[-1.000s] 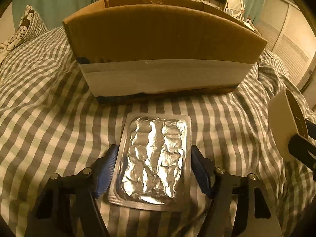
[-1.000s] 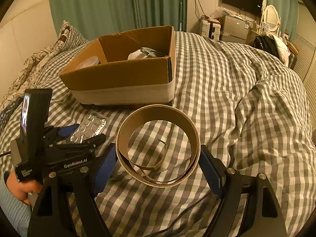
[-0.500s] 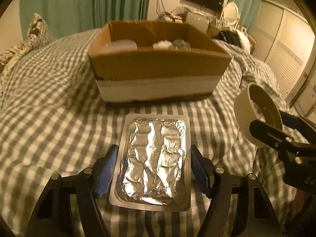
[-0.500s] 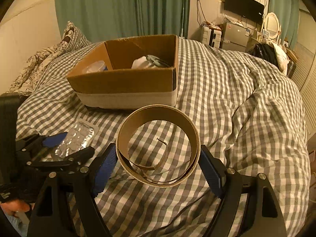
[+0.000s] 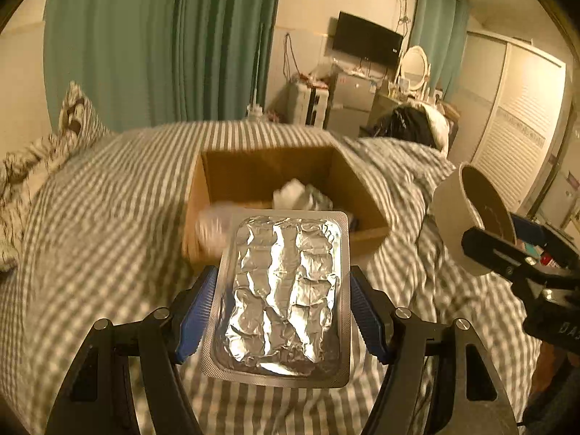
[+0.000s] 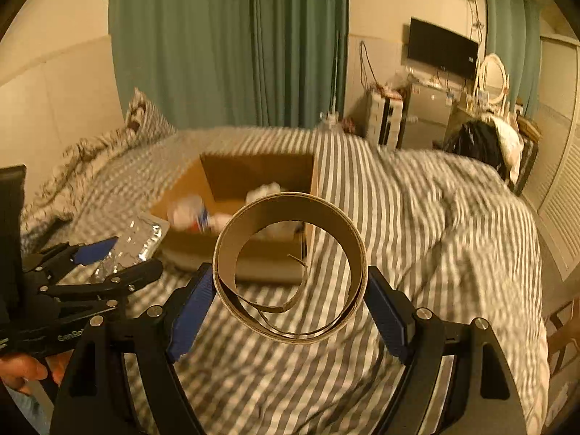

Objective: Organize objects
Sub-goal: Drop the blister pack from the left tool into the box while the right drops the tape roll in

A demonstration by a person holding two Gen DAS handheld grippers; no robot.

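My left gripper (image 5: 282, 308) is shut on a silver foil blister pack (image 5: 286, 290) and holds it in the air just short of the open cardboard box (image 5: 362, 188). My right gripper (image 6: 290, 290) is shut on a brown cardboard tape ring (image 6: 290, 272), also in the air before the box (image 6: 232, 177). The ring and right gripper show at the right of the left wrist view (image 5: 467, 217). The blister pack and left gripper show at the left of the right wrist view (image 6: 137, 243).
The box sits on a bed with a grey checked duvet (image 5: 90, 217) and holds white crumpled items (image 5: 301, 195) and a plastic container (image 6: 188, 214). Pillows (image 6: 145, 119) lie at the back left. Green curtains, a TV and a dresser stand behind.
Both grippers have risen with their objects, so the views now look down into the box from higher. The blister pack now overlaps the box's near wall in the left wrist view.
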